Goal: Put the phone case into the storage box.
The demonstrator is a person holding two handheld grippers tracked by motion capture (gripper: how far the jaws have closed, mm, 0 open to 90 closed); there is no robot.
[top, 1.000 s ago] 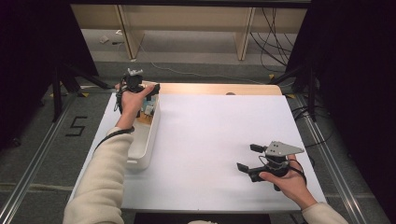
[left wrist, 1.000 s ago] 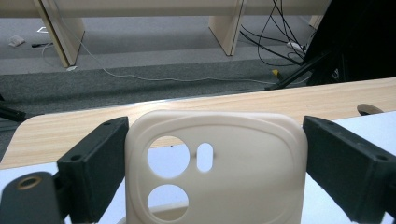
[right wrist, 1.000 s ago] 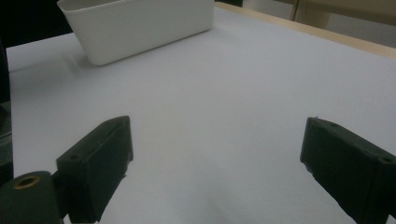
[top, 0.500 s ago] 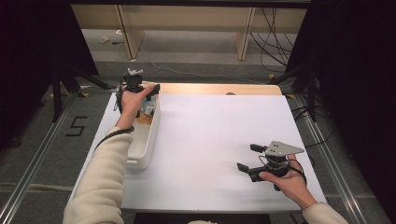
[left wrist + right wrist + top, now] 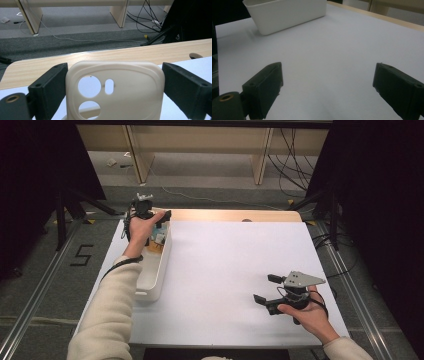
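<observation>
Our left gripper (image 5: 110,100) brackets a cream, rounded-rectangular silicone phone case (image 5: 115,90), jaws apparently not yet touching. It looks light and floppy; we'd pinch its side edges. Our right gripper (image 5: 329,92) gapes, empty.

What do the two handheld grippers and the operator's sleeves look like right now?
Both grippers, left gripper and right gripper, are black with blocky two-piece jaws. The right carries a grey three-cornered plate. Cream knit sleeves cover both forearms, and a dark cable loops at each wrist.

White table sheet (image 5: 235,265), wooden table edge (image 5: 225,215), floor cables (image 5: 295,150), grey carpet (image 5: 210,185)
</observation>
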